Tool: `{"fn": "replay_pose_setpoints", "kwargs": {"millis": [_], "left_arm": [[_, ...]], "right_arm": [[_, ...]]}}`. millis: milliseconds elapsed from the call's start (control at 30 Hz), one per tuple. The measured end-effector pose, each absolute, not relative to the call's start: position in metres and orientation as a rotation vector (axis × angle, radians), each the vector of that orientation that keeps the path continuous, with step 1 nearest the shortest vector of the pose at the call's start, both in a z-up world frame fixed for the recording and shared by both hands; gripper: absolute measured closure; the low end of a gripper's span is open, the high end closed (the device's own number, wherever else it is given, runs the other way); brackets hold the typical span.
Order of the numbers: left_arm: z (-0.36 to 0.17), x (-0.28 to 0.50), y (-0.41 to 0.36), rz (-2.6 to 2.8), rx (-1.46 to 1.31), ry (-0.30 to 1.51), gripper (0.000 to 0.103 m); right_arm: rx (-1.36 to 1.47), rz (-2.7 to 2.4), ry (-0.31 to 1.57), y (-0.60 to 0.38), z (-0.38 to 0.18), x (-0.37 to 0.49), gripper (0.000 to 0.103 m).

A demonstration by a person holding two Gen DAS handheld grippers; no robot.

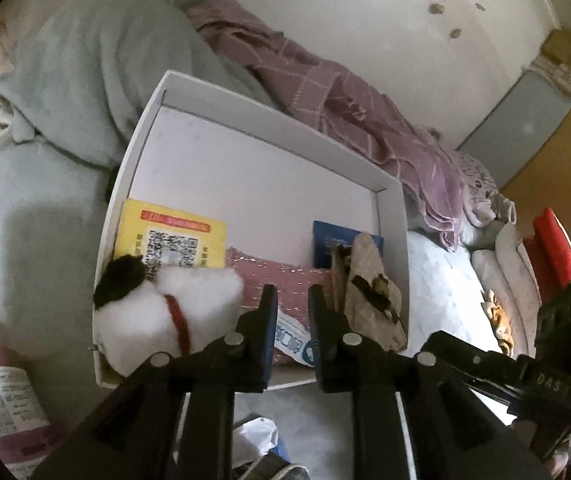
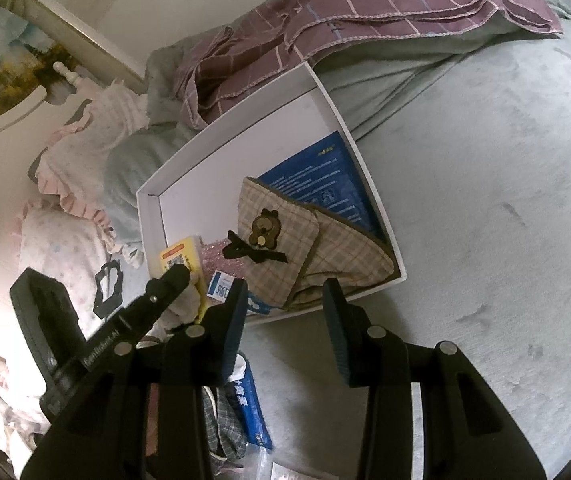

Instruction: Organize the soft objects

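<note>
Grippers both empty: left gripper jaws slightly apart over pink pouch w/ white plush beside it in white box on bed, right gripper wide open near plaid pouch.

Smooth matt white cardboard box; fluffy white-and-black plush toy; woven beige plaid cloth pouch; glossy yellow paper packet; soft fleecy grey-green blanket; matt black plastic left gripper.
</note>
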State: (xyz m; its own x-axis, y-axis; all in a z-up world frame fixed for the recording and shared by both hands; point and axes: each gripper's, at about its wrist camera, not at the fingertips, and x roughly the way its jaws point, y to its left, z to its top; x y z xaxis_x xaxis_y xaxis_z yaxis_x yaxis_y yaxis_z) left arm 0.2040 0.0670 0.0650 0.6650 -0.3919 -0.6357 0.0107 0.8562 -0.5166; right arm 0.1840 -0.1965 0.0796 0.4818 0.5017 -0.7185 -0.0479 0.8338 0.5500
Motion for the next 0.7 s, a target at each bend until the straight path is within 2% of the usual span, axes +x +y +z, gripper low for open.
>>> {"fn": "replay_pose_setpoints", "kwargs": {"millis": [267, 367, 567, 600, 633, 667, 700], "left_arm": [[0.054, 0.217, 0.046, -0.194, -0.376, 0.91, 0.088], [0.053, 0.218, 0.034, -0.153, -0.29, 0.915, 0.081], [0.049, 0.222, 0.03, -0.137, -0.274, 0.905, 0.081], [0.047, 0.223, 0.028, -0.129, -0.26, 0.913, 0.083], [0.047, 0.223, 0.028, -0.113, -0.243, 0.919, 0.094], [0.045, 0.223, 0.027, -0.105, -0.233, 0.924, 0.099], [0.045, 0.222, 0.027, -0.107, -0.236, 0.925, 0.1]], "right_arm": [[0.492, 0.367, 1.02, -0.193, 0.082, 0.184, 0.062], [0.492, 0.367, 1.019, -0.194, 0.082, 0.184, 0.062], [0.49, 0.368, 1.02, -0.194, 0.082, 0.185, 0.062], [0.489, 0.368, 1.021, -0.194, 0.082, 0.185, 0.062], [0.49, 0.368, 1.021, -0.194, 0.083, 0.185, 0.062], [0.49, 0.367, 1.02, -0.194, 0.083, 0.185, 0.062], [0.491, 0.366, 1.019, -0.193, 0.083, 0.184, 0.062]]}}
